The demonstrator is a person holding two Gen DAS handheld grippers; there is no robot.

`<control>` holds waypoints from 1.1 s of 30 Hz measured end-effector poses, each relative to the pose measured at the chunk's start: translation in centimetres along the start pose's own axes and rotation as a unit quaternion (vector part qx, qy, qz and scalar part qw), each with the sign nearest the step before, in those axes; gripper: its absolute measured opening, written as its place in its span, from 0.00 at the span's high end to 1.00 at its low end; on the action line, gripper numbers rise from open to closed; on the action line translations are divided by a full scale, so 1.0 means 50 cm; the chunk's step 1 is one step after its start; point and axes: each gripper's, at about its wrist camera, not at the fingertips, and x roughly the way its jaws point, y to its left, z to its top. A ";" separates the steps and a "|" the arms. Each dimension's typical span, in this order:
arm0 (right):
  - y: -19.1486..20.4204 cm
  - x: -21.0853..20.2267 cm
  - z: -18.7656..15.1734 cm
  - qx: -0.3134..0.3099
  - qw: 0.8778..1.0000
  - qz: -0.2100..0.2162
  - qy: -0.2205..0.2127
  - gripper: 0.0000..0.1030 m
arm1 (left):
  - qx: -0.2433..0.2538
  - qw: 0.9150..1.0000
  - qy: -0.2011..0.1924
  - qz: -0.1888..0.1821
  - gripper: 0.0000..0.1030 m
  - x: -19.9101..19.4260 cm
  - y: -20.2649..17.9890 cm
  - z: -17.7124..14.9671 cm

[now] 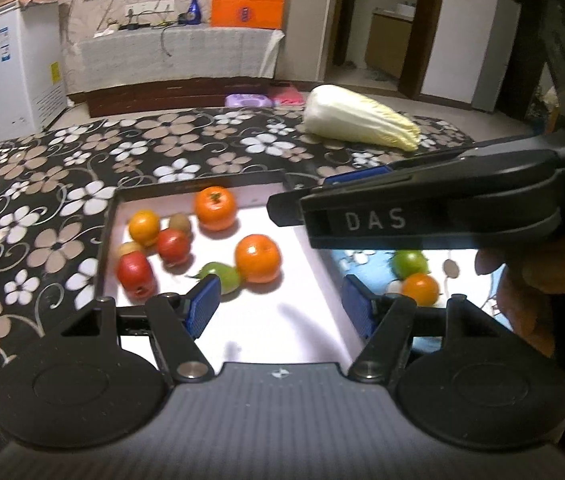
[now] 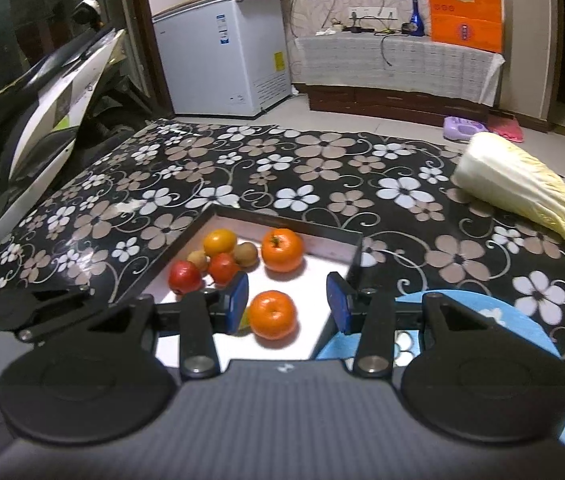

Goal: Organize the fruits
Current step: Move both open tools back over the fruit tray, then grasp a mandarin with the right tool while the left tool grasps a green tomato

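Lighting: dim, warm indoor light; white tray floor (image 1: 266,320) overexposed, glaring. Shadows: soft, short, beneath each orange (image 1: 257,258). Blur: slight motion smear on fruit and on the floral tablecloth (image 2: 322,168). Distortion: strong fisheye bowing at table edges and room walls. Far doorway (image 1: 386,20) murky, grainy.

I see a black tablecloth (image 2: 322,168) patterned with white and tan flowers across the middle of both frames. At centre sits a dark-rimmed tray (image 2: 282,222) with a white floor, holding orange tangerines (image 2: 282,255), red apples (image 2: 184,277), brownish kiwis (image 2: 245,254) and a green fruit (image 1: 222,274). My grippers carry blue pads (image 2: 238,304) on black fingers. At lower right lies a light blue plate (image 2: 494,312). A pale white-and-yellow cabbage (image 2: 522,186) lies at right; a bright orange bag (image 2: 466,12) stands at upper right.
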 end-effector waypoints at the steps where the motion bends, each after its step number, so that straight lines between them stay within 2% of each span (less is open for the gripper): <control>1: 0.005 0.004 0.001 -0.002 1.000 0.002 0.001 0.56 | -0.002 1.000 0.001 0.002 0.30 -0.001 0.005 -0.001; 20: 0.044 0.037 0.004 -0.024 0.999 0.020 0.018 0.56 | -0.010 0.999 0.018 0.024 0.30 0.009 0.051 -0.014; 29: 0.057 0.058 -0.003 -0.046 0.998 0.015 0.034 0.56 | -0.024 0.998 0.034 0.036 0.30 0.010 0.085 -0.019; 33: 0.073 0.080 -0.009 -0.073 0.996 -0.012 0.051 0.56 | -0.018 0.999 0.037 0.035 0.30 0.011 0.088 -0.023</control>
